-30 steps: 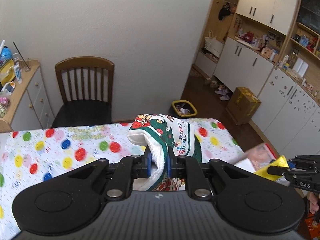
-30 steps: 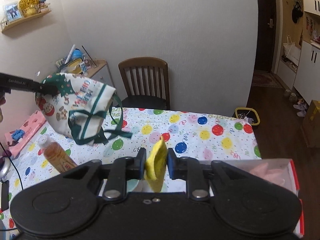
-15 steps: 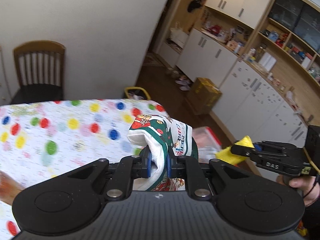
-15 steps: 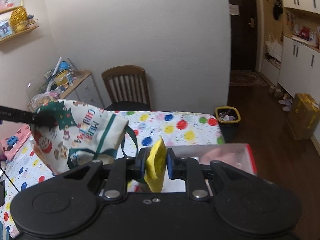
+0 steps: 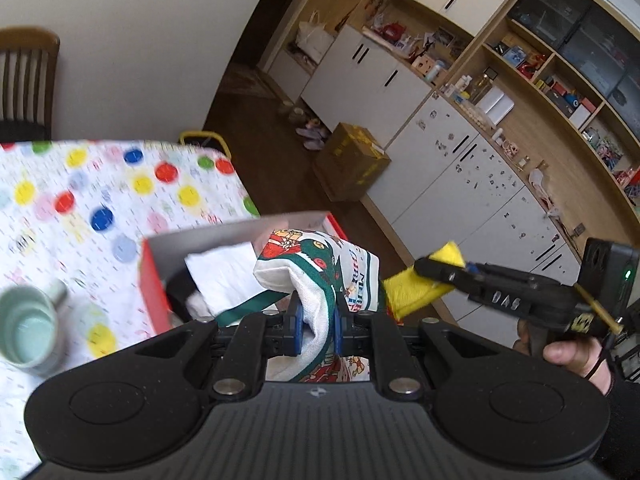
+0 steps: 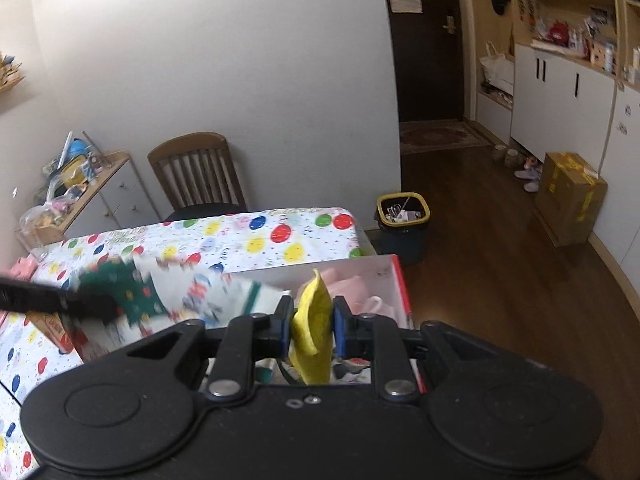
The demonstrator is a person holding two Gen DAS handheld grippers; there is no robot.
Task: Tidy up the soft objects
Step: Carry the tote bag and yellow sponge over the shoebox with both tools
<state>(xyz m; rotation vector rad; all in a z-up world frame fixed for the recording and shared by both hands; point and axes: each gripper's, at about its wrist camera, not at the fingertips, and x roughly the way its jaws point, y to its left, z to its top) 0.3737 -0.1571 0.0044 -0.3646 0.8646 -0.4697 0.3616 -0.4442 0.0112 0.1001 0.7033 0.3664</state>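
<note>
My left gripper (image 5: 315, 325) is shut on a white and green Christmas-print cloth bag (image 5: 340, 276) and holds it over the red-sided box (image 5: 154, 292). The bag also shows, blurred, in the right wrist view (image 6: 176, 294). My right gripper (image 6: 310, 326) is shut on a yellow cloth (image 6: 314, 332) above the same box (image 6: 402, 284). In the left wrist view the right gripper (image 5: 436, 270) with the yellow cloth (image 5: 416, 292) is just right of the bag. Pink soft items (image 6: 352, 286) and white paper (image 5: 224, 272) lie in the box.
The table has a dotted balloon cloth (image 5: 100, 192). A pale green mug (image 5: 28, 326) stands left of the box. A wooden chair (image 6: 198, 174) is behind the table, a yellow-rimmed bin (image 6: 403, 216) and a cardboard carton (image 6: 570, 196) on the floor.
Both grippers have swung right and down toward the box. The bag is now over the box, close to the yellow cloth. Both grips are unchanged.
</note>
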